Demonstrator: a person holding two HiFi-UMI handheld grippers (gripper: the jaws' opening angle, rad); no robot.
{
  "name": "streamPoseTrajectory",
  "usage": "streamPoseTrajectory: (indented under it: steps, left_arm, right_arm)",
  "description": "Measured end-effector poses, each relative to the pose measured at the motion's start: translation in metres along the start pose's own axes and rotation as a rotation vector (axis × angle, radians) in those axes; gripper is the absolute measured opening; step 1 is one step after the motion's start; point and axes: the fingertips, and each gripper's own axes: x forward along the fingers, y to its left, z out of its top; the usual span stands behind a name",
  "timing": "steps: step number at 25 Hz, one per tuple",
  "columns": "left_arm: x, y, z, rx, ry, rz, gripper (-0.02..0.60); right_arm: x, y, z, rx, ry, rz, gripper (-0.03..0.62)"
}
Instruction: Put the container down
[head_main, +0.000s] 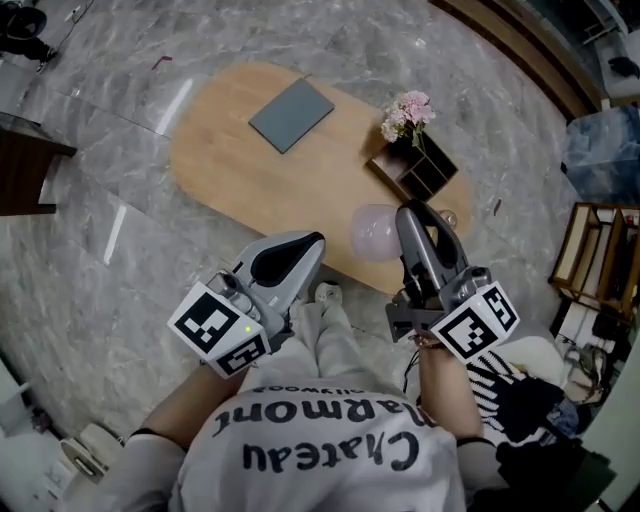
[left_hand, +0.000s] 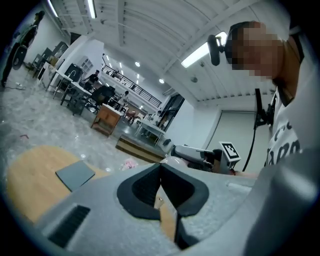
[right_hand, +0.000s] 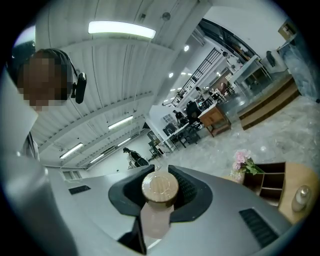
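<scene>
My right gripper (head_main: 405, 214) is shut on a pale pink translucent container (head_main: 374, 232), held over the near edge of the oval wooden table (head_main: 225, 160). In the right gripper view the container's round wooden lid (right_hand: 160, 188) sits between the dark pads (right_hand: 187, 190) of the right gripper (right_hand: 158, 176), and its pink body hangs below them. My left gripper (head_main: 306, 246) hovers at the table's near edge, left of the container. Its jaws (left_hand: 160, 167) are shut, with nothing between them.
A grey flat mat (head_main: 291, 114) lies on the far part of the table. A wooden box shelf (head_main: 418, 170) with pink flowers (head_main: 407, 114) stands at the table's right end, and a small glass jar (right_hand: 300, 197) sits near it. Marble floor surrounds the table.
</scene>
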Motion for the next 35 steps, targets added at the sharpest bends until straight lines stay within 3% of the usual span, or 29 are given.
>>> streamPoseTrajectory:
  steps: [10, 14, 17, 22, 29, 35]
  left_arm:
    - [0.03, 0.064, -0.092, -0.099, 0.092, 0.087, 0.015]
    - [0.045, 0.095, -0.125, -0.117, 0.091, 0.146, 0.014]
    - [0.055, 0.108, -0.15, -0.107, 0.09, 0.158, 0.014]
    - [0.054, 0.129, -0.187, -0.156, 0.108, 0.18, 0.015]
    - [0.058, 0.169, -0.242, -0.223, 0.124, 0.141, 0.014]
    - [0.061, 0.17, -0.25, -0.202, 0.111, 0.143, 0.015]
  right_arm:
    - [0.015, -0.075, -0.09, 0.056, 0.143, -0.036, 0.087]
    - [0.019, -0.104, -0.129, 0.077, 0.185, -0.04, 0.087]
    - [0.018, -0.131, -0.156, 0.087, 0.206, -0.051, 0.087]
    - [0.024, -0.155, -0.192, 0.115, 0.229, -0.06, 0.087]
    - [0.046, -0.185, -0.255, 0.099, 0.264, -0.072, 0.087]
    - [0.037, -0.188, -0.258, 0.063, 0.226, -0.046, 0.087]
